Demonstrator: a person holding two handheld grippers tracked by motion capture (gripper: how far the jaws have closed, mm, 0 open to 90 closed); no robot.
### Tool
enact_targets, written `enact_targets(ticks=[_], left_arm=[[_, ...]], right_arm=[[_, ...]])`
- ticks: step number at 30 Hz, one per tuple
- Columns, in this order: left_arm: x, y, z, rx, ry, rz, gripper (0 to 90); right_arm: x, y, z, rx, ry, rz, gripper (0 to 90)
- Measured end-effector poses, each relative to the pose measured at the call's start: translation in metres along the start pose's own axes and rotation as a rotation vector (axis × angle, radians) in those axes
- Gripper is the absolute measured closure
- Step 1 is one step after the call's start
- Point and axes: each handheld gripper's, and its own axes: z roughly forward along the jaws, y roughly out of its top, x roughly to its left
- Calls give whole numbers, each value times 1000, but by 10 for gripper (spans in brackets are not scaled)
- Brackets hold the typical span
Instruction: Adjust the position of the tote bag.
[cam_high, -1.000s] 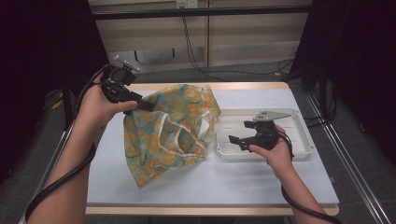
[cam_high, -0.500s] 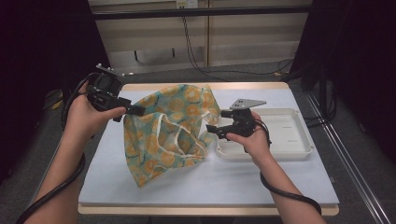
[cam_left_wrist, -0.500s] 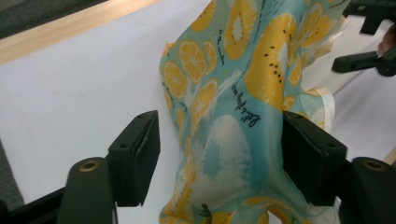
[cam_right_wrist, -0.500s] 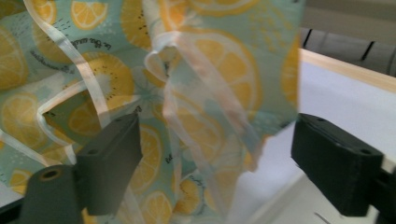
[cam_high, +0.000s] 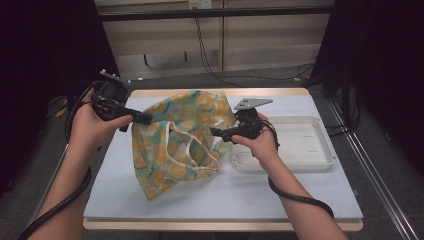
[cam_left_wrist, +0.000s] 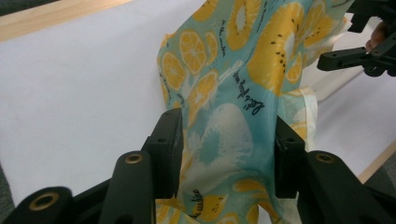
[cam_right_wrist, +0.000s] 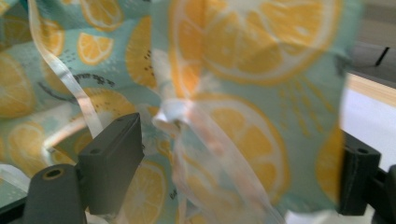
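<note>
A teal cloth bag (cam_high: 180, 145) printed with orange slices lies bunched on the white table, its cream handles (cam_high: 192, 150) on top. My left gripper (cam_high: 145, 119) is at the bag's upper left edge. In the left gripper view its jaws (cam_left_wrist: 226, 149) stand apart with a fold of the bag (cam_left_wrist: 233, 84) between them, and they have just been closing. My right gripper (cam_high: 216, 132) is at the bag's right edge. Its jaws (cam_right_wrist: 238, 168) are wide open around the fabric (cam_right_wrist: 243, 46) and a cream handle (cam_right_wrist: 65, 70).
A shallow white tray (cam_high: 305, 150) sits at the right of the table, just behind my right hand. The table's wooden rim (cam_high: 220, 226) runs along the near edge. Black cables trail from both grippers.
My right hand has moved left from over the tray to the bag's right edge. The left hand has shifted slightly left with the bag's corner, and its jaws have narrowed.
</note>
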Motion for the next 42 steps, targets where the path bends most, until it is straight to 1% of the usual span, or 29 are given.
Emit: enact_targets(ticks=[1,2,4,6,7,8,9,10,11,12,13,16,17,18,21,23,25,26,27,29,31,32,33,34,35,37,38,40,42], left_arm=[[-1,0,1,-6,10,-4,559],[-1,-1,1,2,9,9,563],[-2,-1,2,13,7,18,560],[-2,-1,4,13,6,13,581],[-2,-2,5,7,9,-3,581],[0,-1,4,24,2,5,638],[1,-2,5,13,-6,-10,659],[2,-1,5,7,-4,-8,659],[3,-2,5,4,-14,-21,682],[2,-2,5,6,-15,-38,747],[2,-2,5,20,-14,-30,795],[2,-2,5,25,-11,-21,799],[0,-1,5,28,3,-10,815],[0,-1,5,28,3,-10,821],[-1,0,5,33,9,9,833],[-1,0,5,33,10,2,839],[-2,0,5,33,15,6,841],[-2,0,5,30,15,6,845],[-2,0,6,29,15,8,847],[-2,0,6,24,17,5,861],[-1,0,6,31,12,3,876],[1,0,5,35,4,2,876],[2,-1,5,30,0,3,877],[2,-1,5,30,0,3,877],[3,-2,5,28,-5,3,879],[3,-1,6,27,-6,9,882],[2,-1,6,29,2,16,892],[1,0,7,20,12,13,897],[3,2,8,31,2,7,900]], right_arm=[[0,0,0,0,0,0,173],[2,1,3,3,3,1,173],[2,1,5,4,5,3,173],[1,3,10,0,22,5,199],[1,3,10,0,22,5,199],[1,6,14,-10,30,2,197],[1,7,16,-13,32,2,193],[1,7,16,-13,32,2,193],[2,9,17,-11,34,1,192],[3,13,20,-10,38,-7,194],[4,15,22,-13,46,-4,193],[7,20,25,-21,54,-10,194],[9,24,28,-32,61,-21,215],[10,25,29,-41,72,-27,225],[13,29,33,-41,78,-37,242],[15,32,35,-46,90,-46,290],[17,34,37,-35,86,-60,387],[19,36,37,-39,101,-65,512],[19,36,38,-36,108,-80,602],[21,37,39,-18,94,-116,628],[21,37,40,-6,90,-135,703],[21,37,40,-6,90,-135,703],[18,36,39,-11,113,-108,764],[18,36,39,-11,113,-108,764],[16,34,37,-13,134,-93,802],[16,34,36,-13,136,-97,816],[17,34,34,-6,141,-108,851],[18,34,33,-4,147,-105,862],[19,33,31,3,153,-106,875]])
